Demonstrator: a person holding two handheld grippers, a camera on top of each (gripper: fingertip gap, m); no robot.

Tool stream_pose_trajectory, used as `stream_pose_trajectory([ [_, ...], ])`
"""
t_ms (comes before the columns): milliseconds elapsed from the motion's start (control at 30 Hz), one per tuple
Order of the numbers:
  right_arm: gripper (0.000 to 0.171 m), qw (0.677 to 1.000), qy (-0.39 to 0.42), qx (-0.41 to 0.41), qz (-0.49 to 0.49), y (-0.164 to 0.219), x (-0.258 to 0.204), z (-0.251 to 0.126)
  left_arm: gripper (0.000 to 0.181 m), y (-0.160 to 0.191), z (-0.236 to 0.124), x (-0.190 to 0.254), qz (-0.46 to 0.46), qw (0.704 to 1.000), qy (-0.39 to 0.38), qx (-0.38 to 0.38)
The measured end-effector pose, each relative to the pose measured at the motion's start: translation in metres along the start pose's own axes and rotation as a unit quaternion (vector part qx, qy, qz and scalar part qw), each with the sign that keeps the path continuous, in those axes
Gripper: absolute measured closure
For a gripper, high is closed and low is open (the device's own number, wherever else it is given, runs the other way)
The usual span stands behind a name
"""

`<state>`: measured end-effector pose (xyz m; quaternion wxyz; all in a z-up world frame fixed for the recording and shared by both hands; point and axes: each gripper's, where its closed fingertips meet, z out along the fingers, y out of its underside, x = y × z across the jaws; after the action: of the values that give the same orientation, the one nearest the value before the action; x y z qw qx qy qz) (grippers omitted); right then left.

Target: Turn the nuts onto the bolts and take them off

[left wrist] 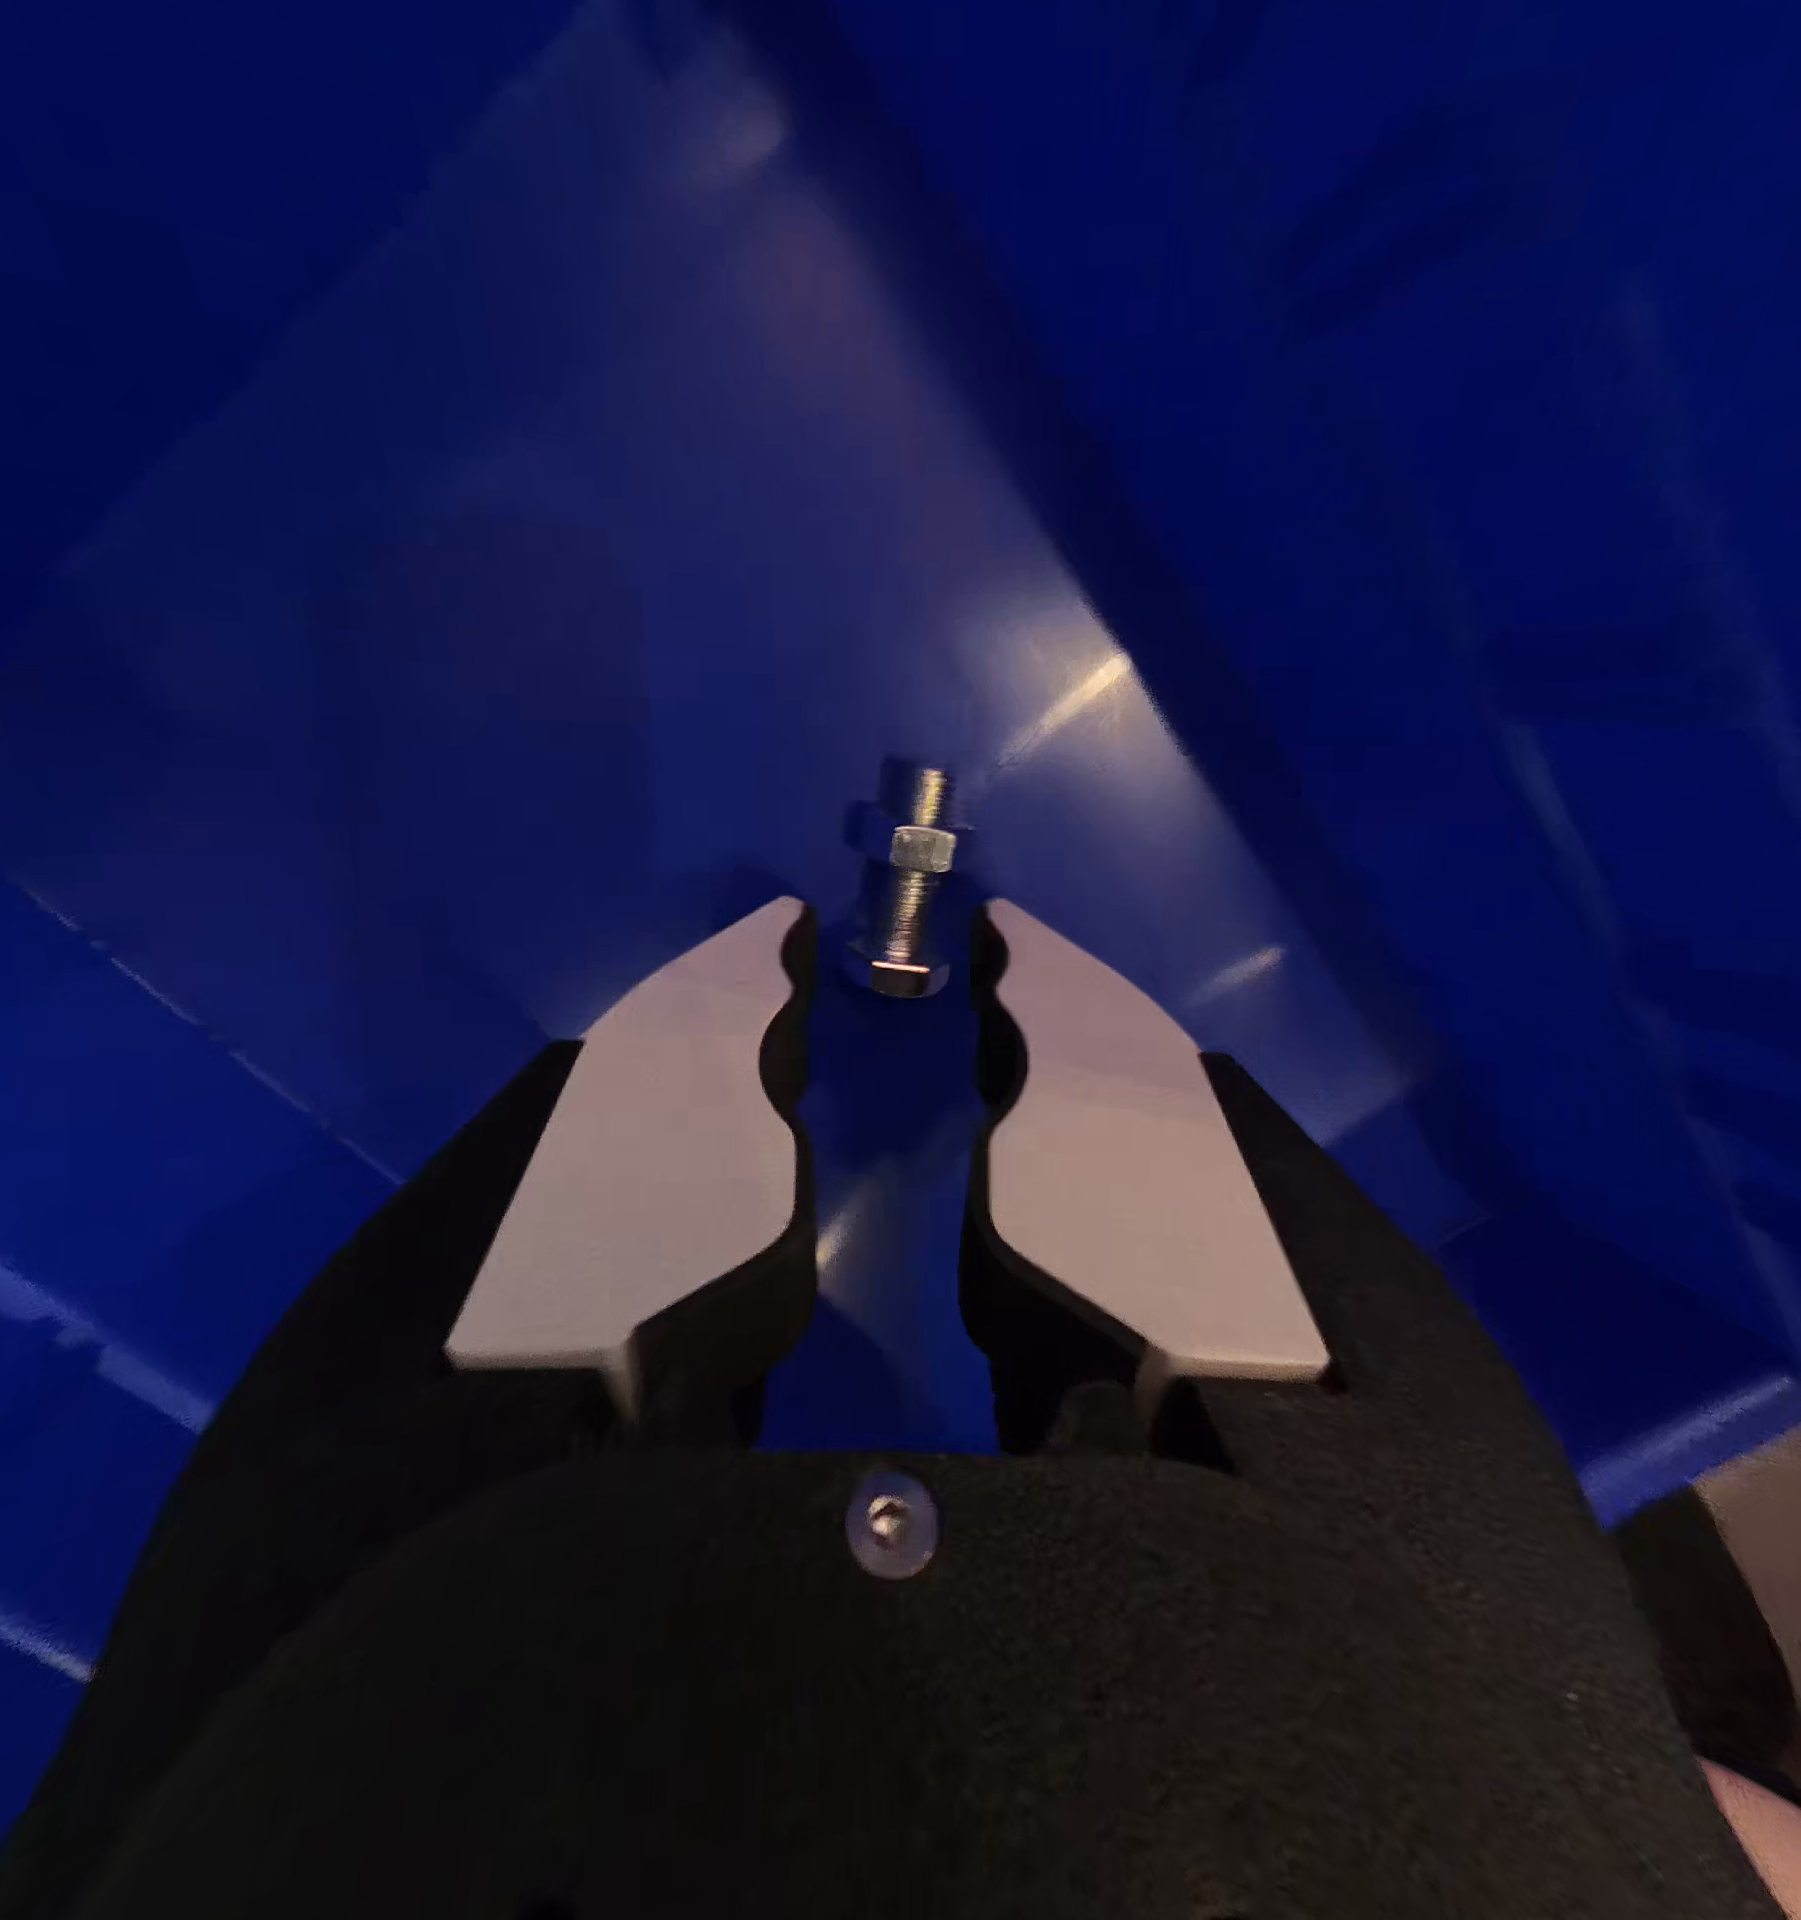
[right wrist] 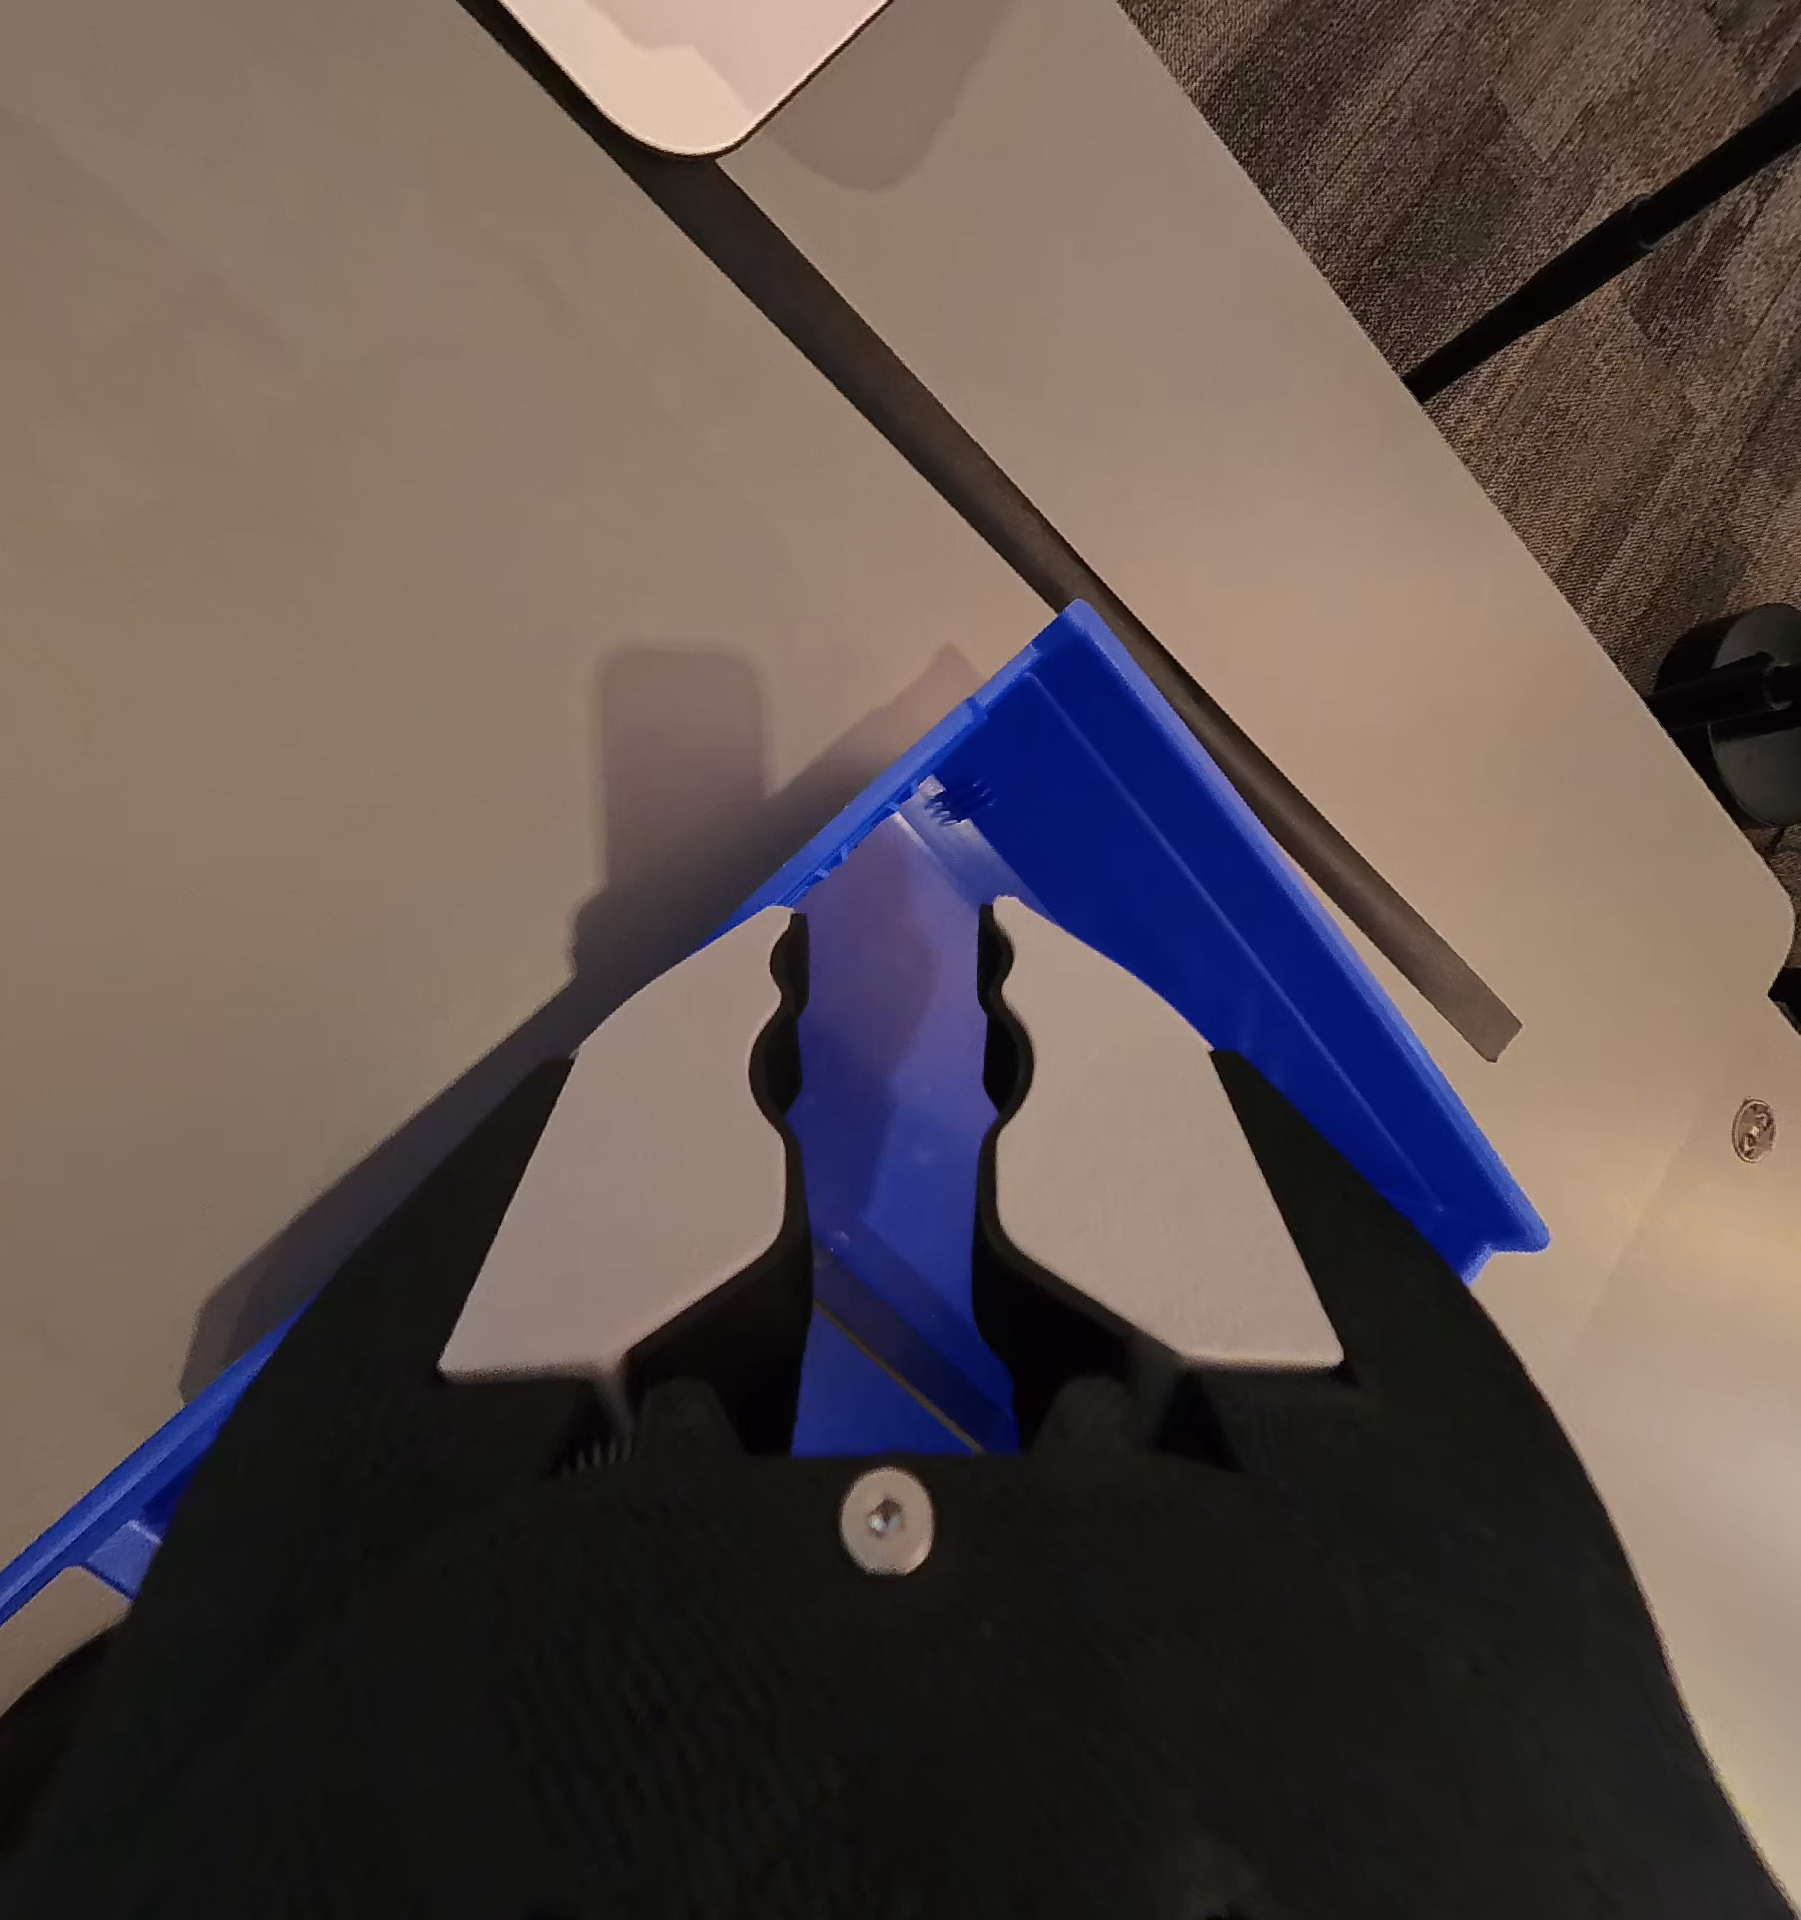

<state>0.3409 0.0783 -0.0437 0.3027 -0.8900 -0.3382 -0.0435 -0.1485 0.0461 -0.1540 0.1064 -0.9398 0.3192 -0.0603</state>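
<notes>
In the left wrist view a silver bolt (left wrist: 904, 904) with a hex nut (left wrist: 923, 850) threaded partway along its shaft lies inside a blue plastic bin (left wrist: 563, 520). Its hex head sits just beyond and between my fingertips. My left gripper (left wrist: 894, 914) is open, its jaws either side of the bolt head without touching it. My right gripper (right wrist: 888, 920) is open and empty, held over the corner of the blue bin (right wrist: 1187, 883). No bolt or nut shows in the right wrist view.
The bin stands on a grey table (right wrist: 304, 468). A dark gap (right wrist: 979, 499) separates it from a second tabletop. A white object (right wrist: 688, 62) lies at the far edge. A black stand base (right wrist: 1758, 717) sits on the floor to the right. Part of the other gripper (left wrist: 1748, 1621) shows at lower right. There is about 50 cm between the tips of the two grippers.
</notes>
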Motion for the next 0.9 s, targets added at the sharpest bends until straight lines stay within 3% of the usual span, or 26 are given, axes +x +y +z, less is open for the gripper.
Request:
stream_pose_trajectory([
  [33, 0.139, 1.000, 0.000, -0.001, -0.001, 0.000, 0.000, 0.000, 0.165, -0.002, 0.000, -0.003, 0.012, 1.000, -0.015, 0.006],
  [167, 0.141, 1.000, 0.006, 0.023, 0.004, -0.008, 0.002, -0.005, 0.171, -0.006, -0.012, -0.013, 0.032, 0.998, -0.057, 0.021],
  [333, 0.143, 0.983, -0.040, 0.177, -0.016, -0.065, -0.031, -0.040, 0.172, -0.067, -0.085, 0.028, 0.018, 0.970, 0.032, 0.242],
  [433, 0.143, 0.921, -0.186, 0.339, -0.055, -0.116, -0.103, -0.090, 0.172, -0.099, -0.145, 0.101, 0.085, 0.915, 0.144, 0.368],
  [533, 0.145, 0.807, -0.364, 0.460, -0.069, -0.141, -0.178, -0.151, 0.172, -0.117, -0.190, 0.184, 0.146, 0.841, 0.262, 0.450],
  [600, 0.146, 0.755, -0.430, 0.491, -0.065, -0.145, -0.205, -0.173, 0.172, -0.120, -0.202, 0.225, 0.172, 0.811, 0.309, 0.466],
  [733, 0.151, 0.718, -0.477, 0.506, -0.003, -0.152, -0.212, -0.180, 0.172, -0.116, -0.202, 0.271, 0.208, 0.793, 0.351, 0.452],
  [900, 0.152, 0.716, -0.504, 0.484, 0.000, -0.151, -0.219, -0.171, 0.172, -0.116, -0.198, 0.287, 0.214, 0.792, 0.360, 0.444],
])
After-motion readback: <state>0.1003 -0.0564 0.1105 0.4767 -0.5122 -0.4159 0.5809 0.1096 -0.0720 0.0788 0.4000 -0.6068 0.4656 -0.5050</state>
